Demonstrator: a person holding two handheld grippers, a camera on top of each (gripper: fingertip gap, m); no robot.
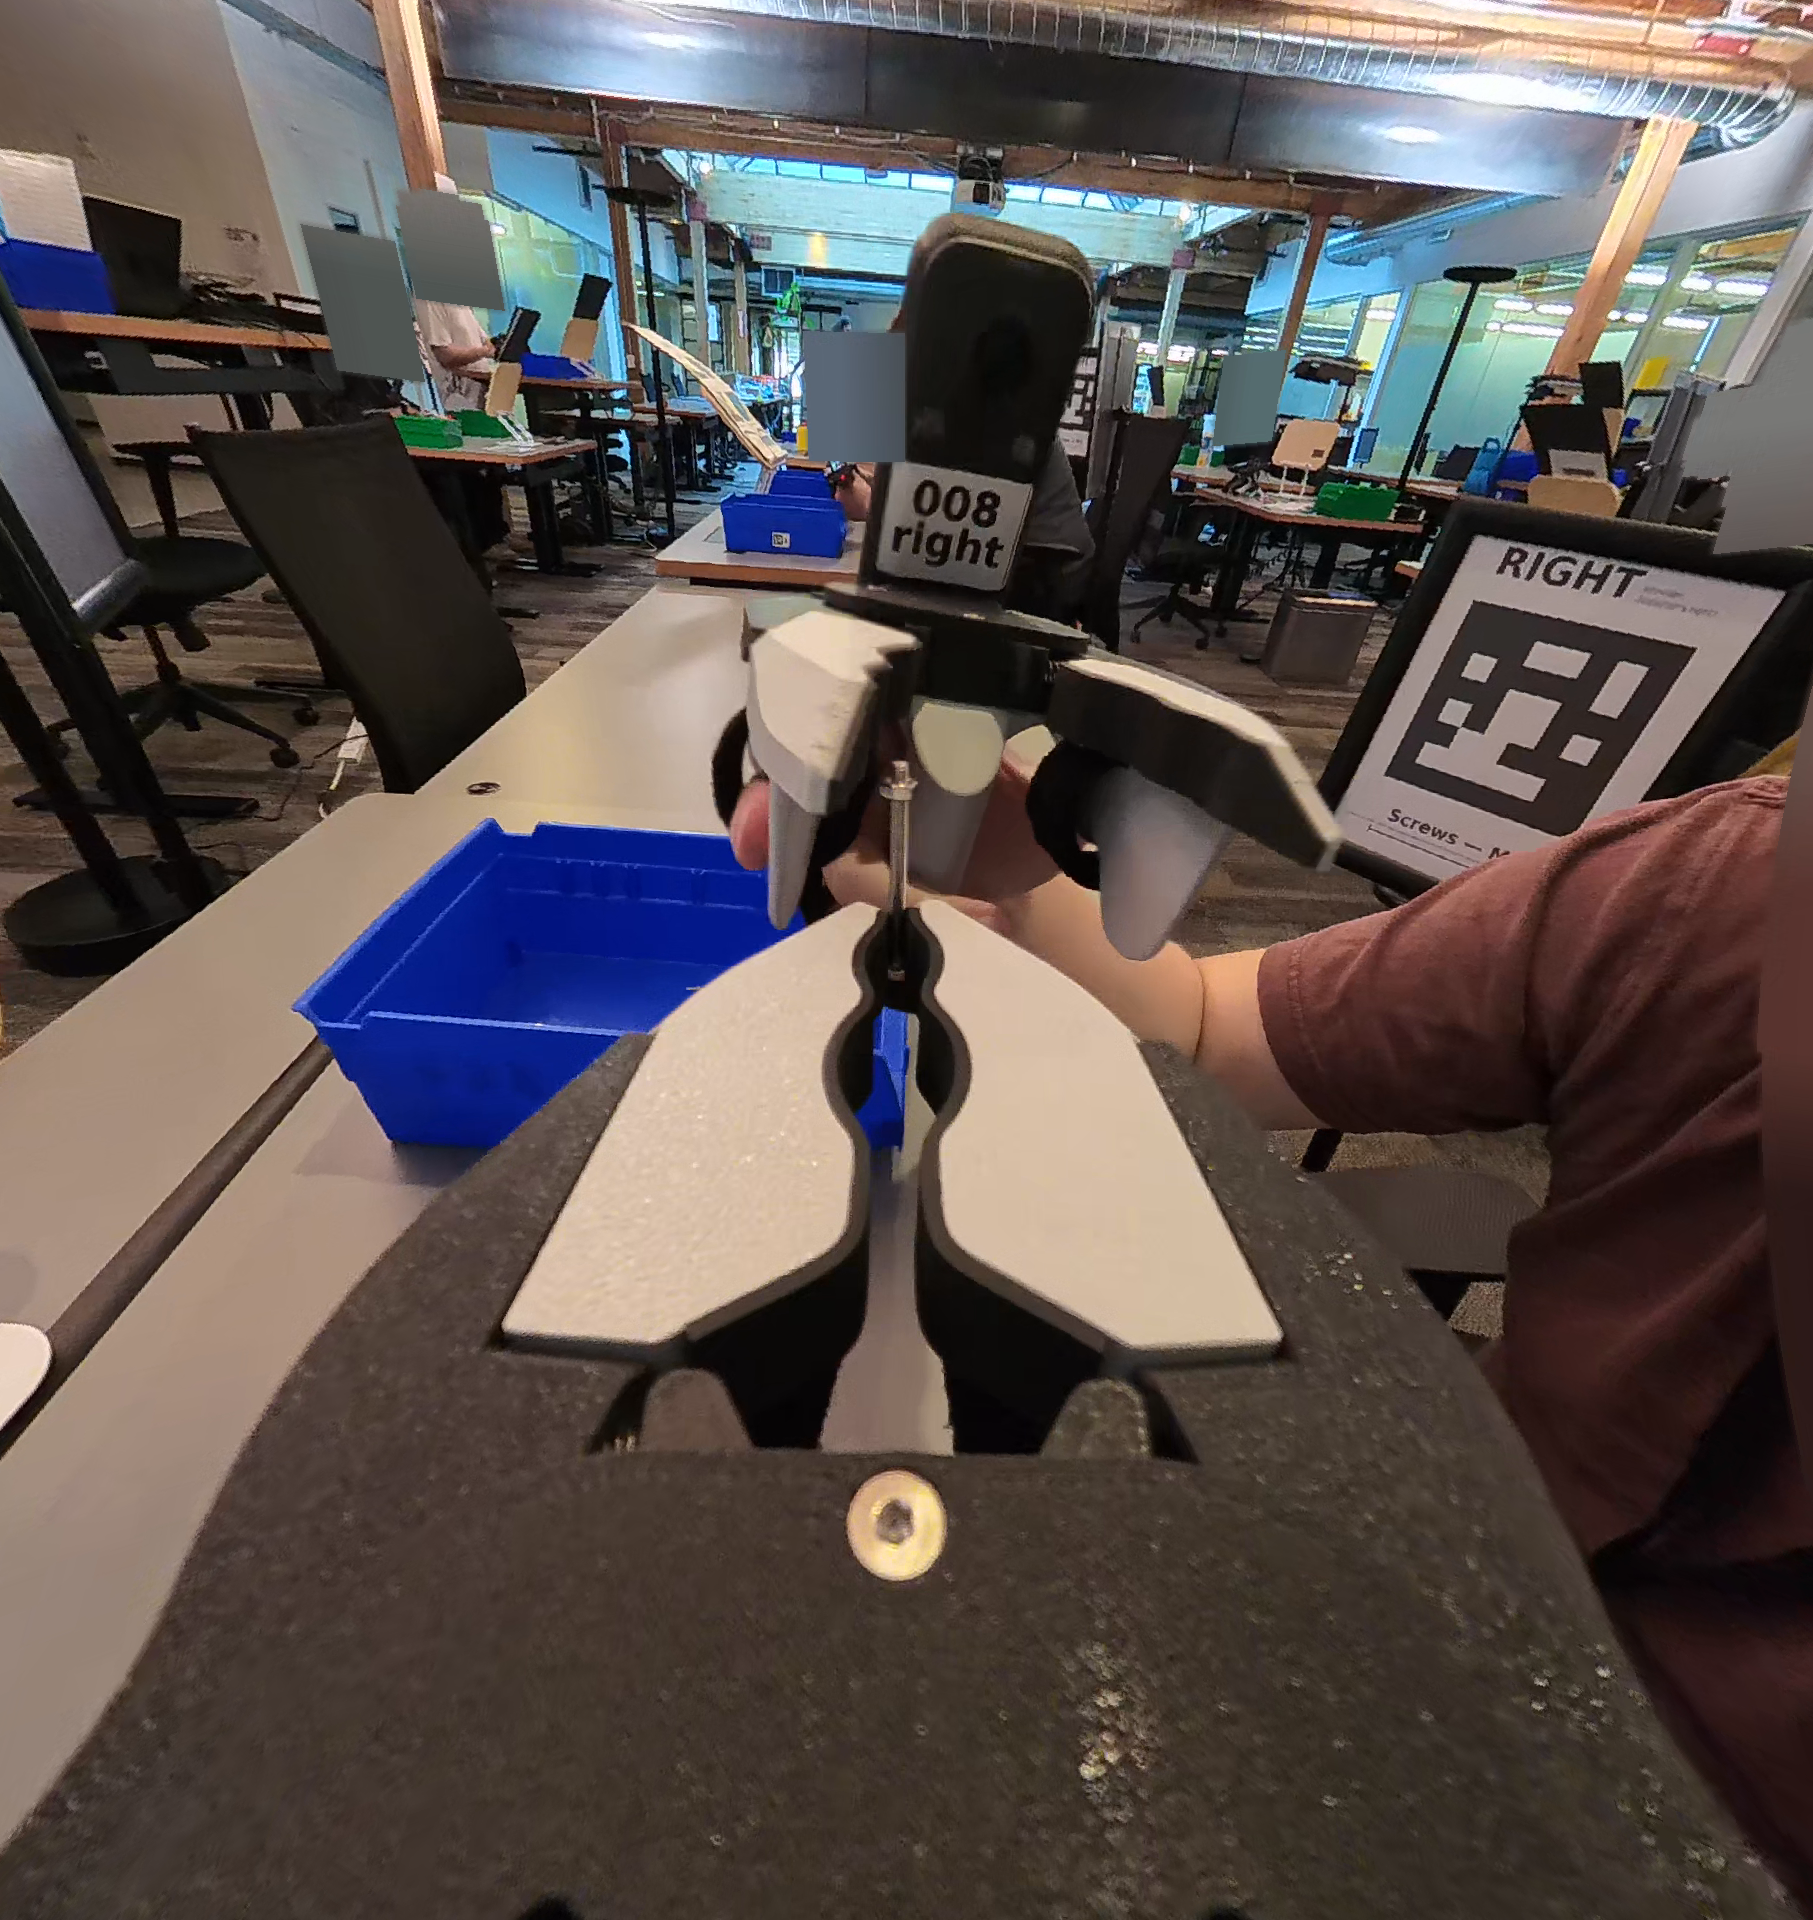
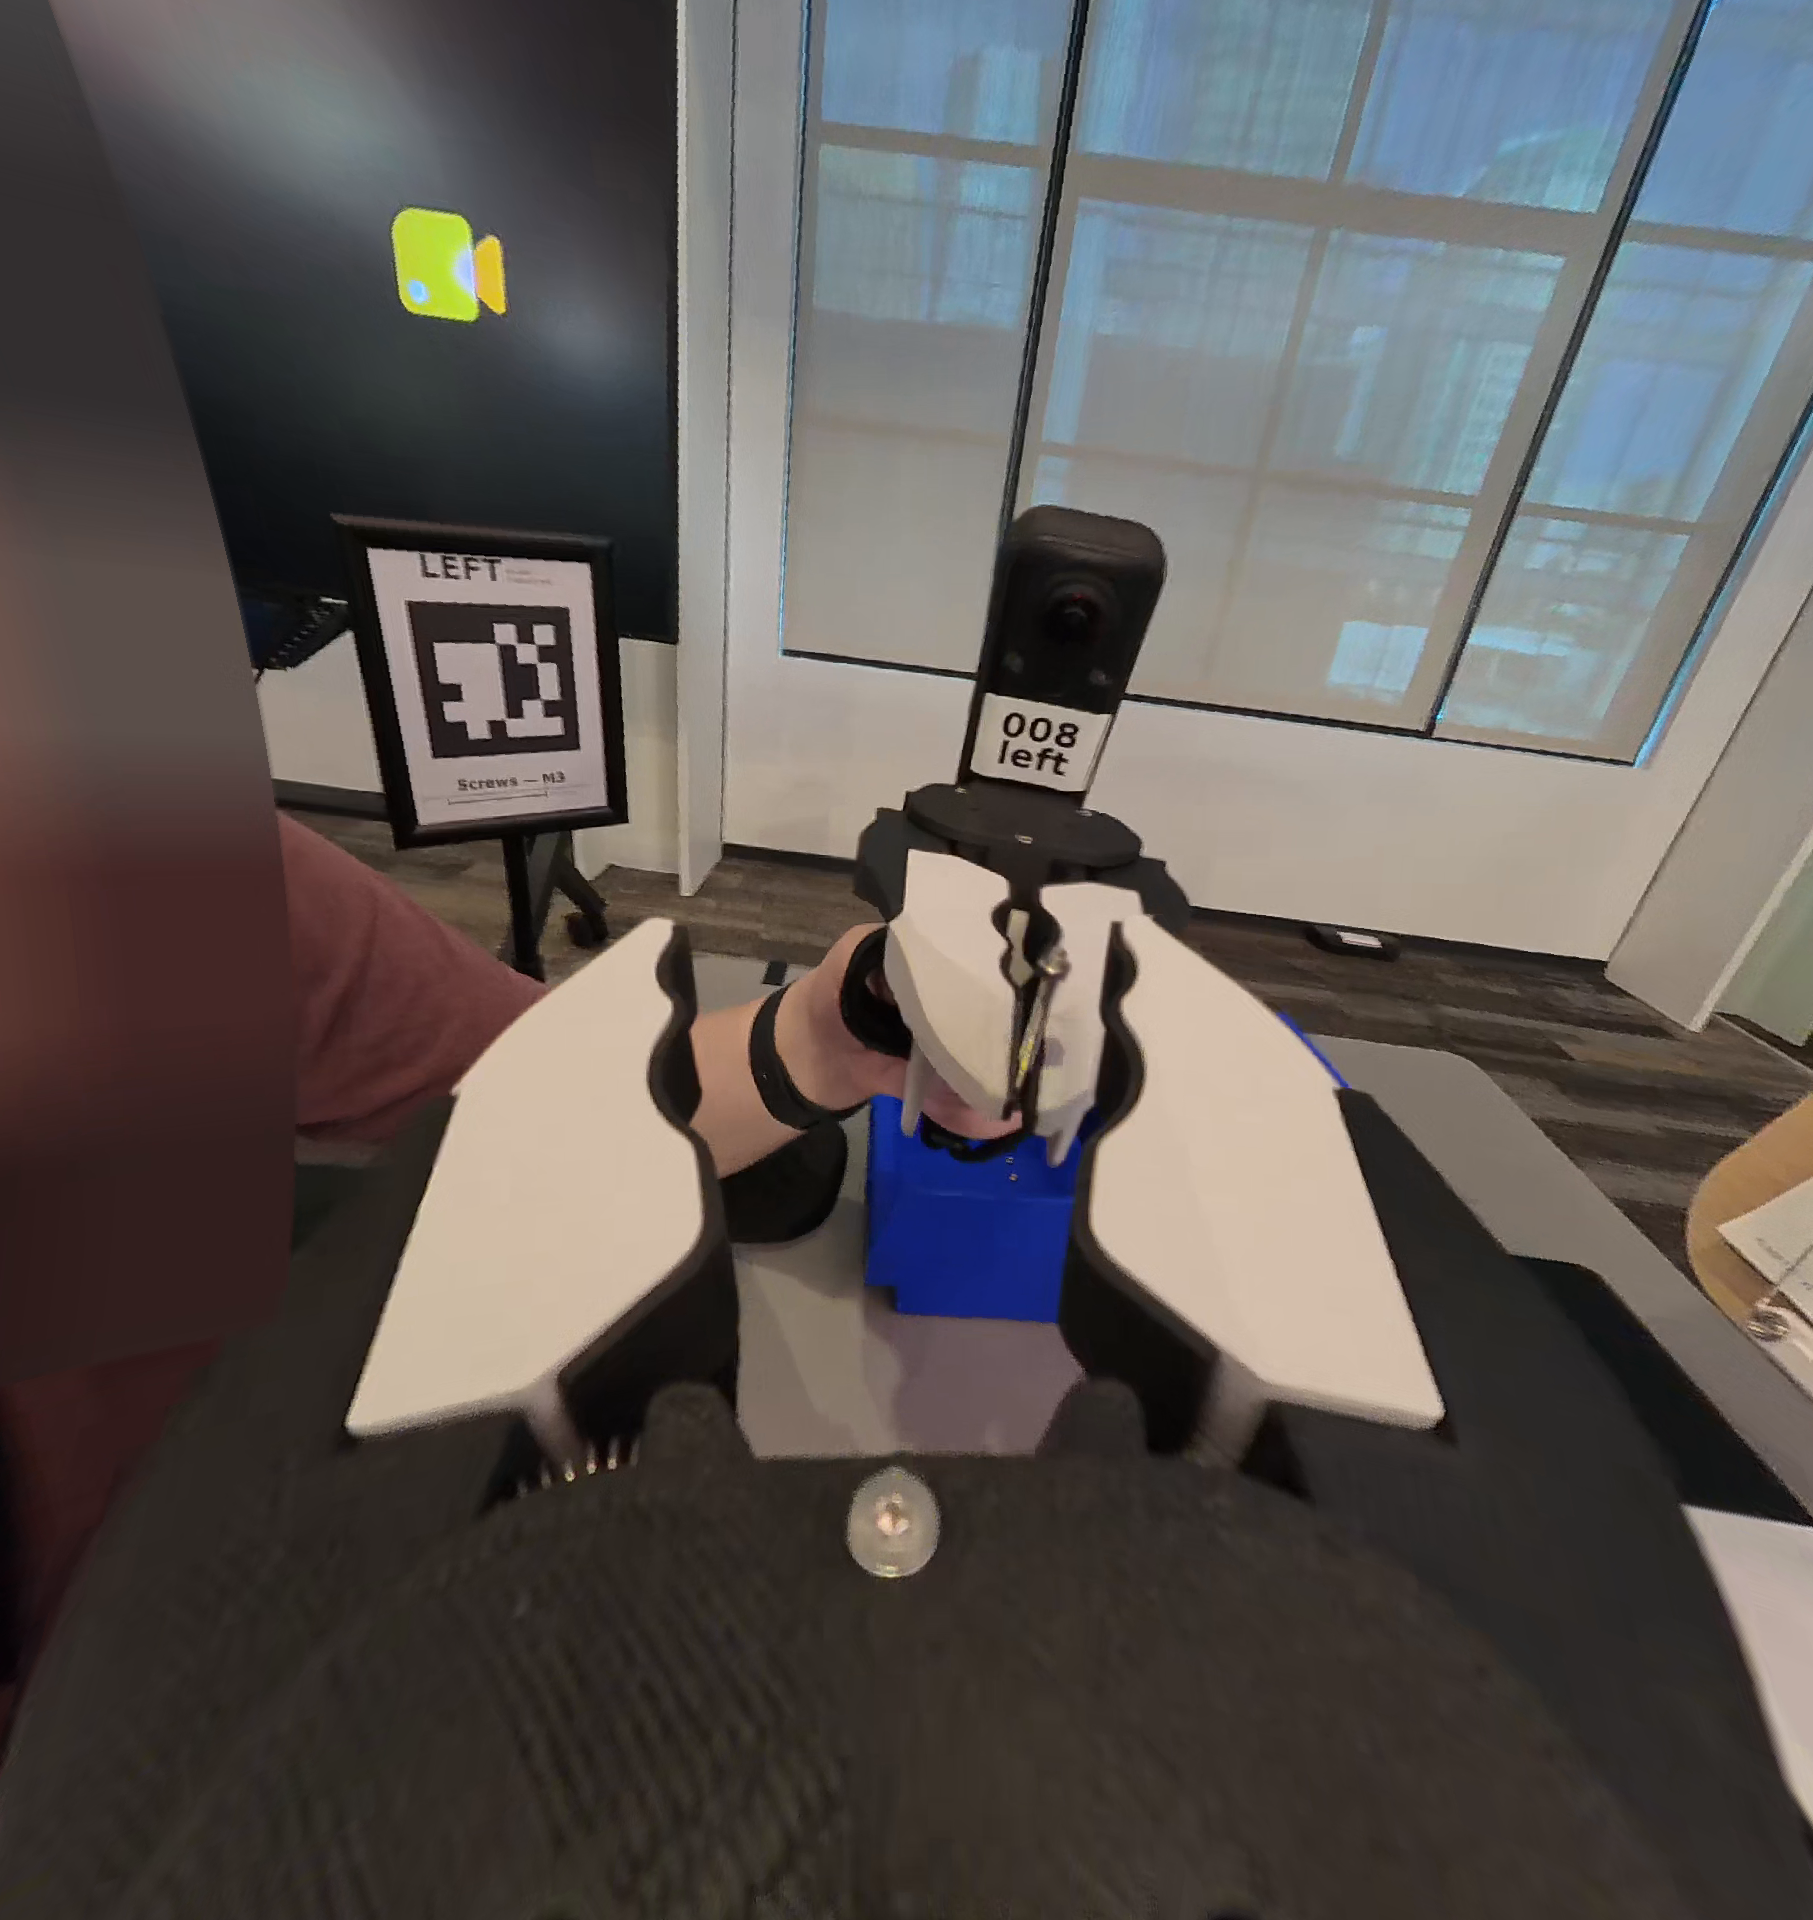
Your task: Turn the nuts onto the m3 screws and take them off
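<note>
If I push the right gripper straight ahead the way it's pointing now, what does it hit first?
Probably the left gripper, shut on the screw directly ahead of the open right gripper. The blue bin sits lower. Depth is uncertain.

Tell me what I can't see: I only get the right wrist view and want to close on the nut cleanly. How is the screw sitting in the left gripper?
Observer: In the left wrist view, the left gripper is shut on the lower end of the screw; the shaft stands upright above the tips.
Operator: Where's the nut?
Observer: The nut sits near the screw's top end.
Operator: Am I centred?
Observer: Seemingly not. The right gripper is open, and the screw appears nearer its finger on that picture's left.
</note>
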